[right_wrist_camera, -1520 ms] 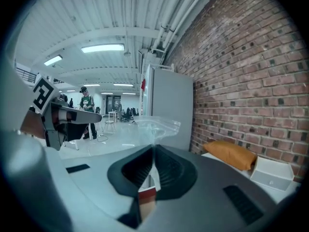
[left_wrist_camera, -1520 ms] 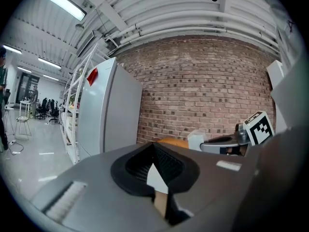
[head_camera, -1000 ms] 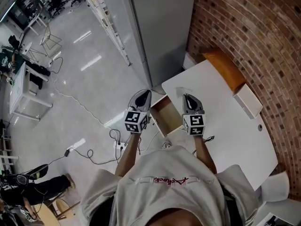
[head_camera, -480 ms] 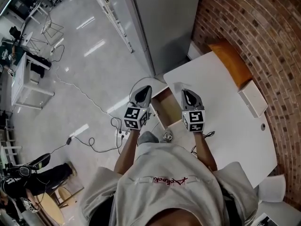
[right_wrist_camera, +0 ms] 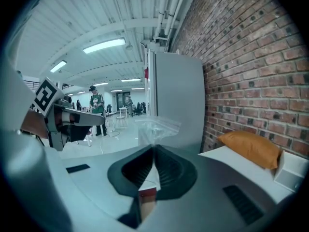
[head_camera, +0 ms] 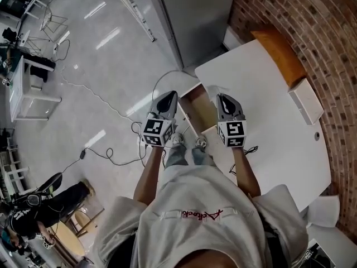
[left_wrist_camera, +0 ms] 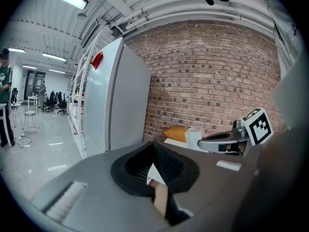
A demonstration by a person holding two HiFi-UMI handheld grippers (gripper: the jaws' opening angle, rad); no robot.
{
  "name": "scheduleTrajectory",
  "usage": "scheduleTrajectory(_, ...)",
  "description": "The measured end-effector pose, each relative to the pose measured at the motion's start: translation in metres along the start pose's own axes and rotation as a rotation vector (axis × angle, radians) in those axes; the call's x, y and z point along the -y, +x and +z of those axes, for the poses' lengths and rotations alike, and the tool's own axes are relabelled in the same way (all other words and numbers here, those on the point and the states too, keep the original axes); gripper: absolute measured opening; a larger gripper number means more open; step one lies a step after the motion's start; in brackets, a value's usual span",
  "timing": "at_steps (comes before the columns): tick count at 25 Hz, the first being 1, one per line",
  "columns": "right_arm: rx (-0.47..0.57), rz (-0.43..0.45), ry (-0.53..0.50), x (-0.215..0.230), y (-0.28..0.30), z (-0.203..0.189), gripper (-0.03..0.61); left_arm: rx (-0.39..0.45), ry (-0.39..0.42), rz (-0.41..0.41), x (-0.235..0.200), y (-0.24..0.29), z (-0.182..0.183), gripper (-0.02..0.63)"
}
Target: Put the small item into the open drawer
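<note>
R gripper point(head_camera: 221, 97) clamped on a clear plastic bag point(right_wrist_camera: 157, 125): jaws pressed together, crumpled film sticking up past the tips, centre of R gripper view. Bag too faint to pick out in head view. L gripper point(head_camera: 171, 96) closed too, jaws together w/ nothing between them, per L gripper view.

Head view, centre of frame: open drawer point(head_camera: 198, 108), brown inside, pulled out from the near-left edge of the white table point(head_camera: 268, 121). Sits between the two grippers, L one over the floor just left of it, R one over the table edge just right of it. So bag is held beside the drawer's right side, not inside it.

Upper right of head view: orange cushion point(head_camera: 278, 53) at the table's far end, white box point(head_camera: 305, 100) against the brick wall point(head_camera: 312, 21). Top centre: tall grey cabinet point(head_camera: 192, 15). Small red tag point(left_wrist_camera: 96, 60) high on its side in L gripper view, no text legible.

Writing: red script across the person's grey shirt point(head_camera: 192, 214), lower centre, too small to read. Black-and-white square markers on each gripper's cube, no letters.

Far left of R gripper view: person in green top point(right_wrist_camera: 97, 106) standing in the bg.
</note>
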State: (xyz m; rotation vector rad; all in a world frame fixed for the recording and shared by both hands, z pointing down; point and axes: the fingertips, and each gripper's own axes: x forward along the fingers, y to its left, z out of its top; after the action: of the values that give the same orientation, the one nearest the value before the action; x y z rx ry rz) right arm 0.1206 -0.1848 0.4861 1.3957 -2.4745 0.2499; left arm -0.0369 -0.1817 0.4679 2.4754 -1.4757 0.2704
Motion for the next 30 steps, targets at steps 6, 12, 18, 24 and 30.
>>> scheduleTrajectory(6, -0.052, -0.001, -0.016, -0.017, 0.012, -0.023, 0.017, -0.023, -0.012, -0.026, -0.013, -0.002, -0.017, 0.009)
scheduleTrajectory(12, -0.074, -0.024, -0.007, -0.028, 0.031, -0.03, 0.017, -0.031, -0.035, -0.059, -0.034, 0.004, -0.026, 0.009)
scheduleTrajectory(18, -0.062, -0.067, -0.012, -0.036, 0.044, -0.014, 0.017, -0.024, -0.03, -0.097, -0.051, 0.003, -0.025, 0.009)
scheduleTrajectory(24, -0.071, -0.091, -0.011, -0.042, 0.047, -0.014, 0.017, -0.026, -0.039, -0.114, -0.062, 0.007, -0.026, 0.009)
scheduleTrajectory(30, -0.117, -0.088, 0.019, -0.052, 0.049, -0.044, 0.017, -0.068, -0.077, -0.114, -0.066, 0.007, -0.055, 0.009)
